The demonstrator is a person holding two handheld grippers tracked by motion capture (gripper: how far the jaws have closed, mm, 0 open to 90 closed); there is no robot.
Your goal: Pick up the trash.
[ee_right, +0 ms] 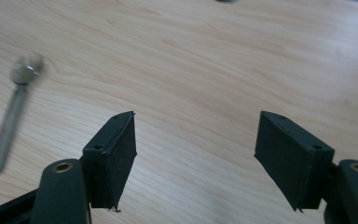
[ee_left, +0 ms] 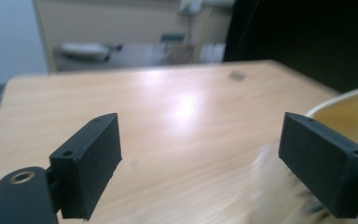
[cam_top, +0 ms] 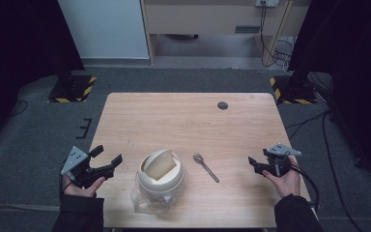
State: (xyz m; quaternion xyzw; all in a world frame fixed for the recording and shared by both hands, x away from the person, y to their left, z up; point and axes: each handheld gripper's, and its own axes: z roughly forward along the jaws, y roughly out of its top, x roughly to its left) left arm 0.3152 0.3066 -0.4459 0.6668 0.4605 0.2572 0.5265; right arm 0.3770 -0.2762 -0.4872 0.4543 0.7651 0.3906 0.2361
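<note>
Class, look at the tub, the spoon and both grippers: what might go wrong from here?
1. The tub has its lid tilted; a nudge from the open left gripper might dislodge it.
2. The spoon lies flat, so the open right gripper may slip when picking it up.

The high view looks forward and down from above the near edge of the pale wooden table (cam_top: 174, 116), taking in all of it. The left gripper view skims low and close across that tabletop toward the far wall. The right gripper view tilts steeply down, sharing the grey metal spoon (ee_right: 14, 107) with the high view.
</note>
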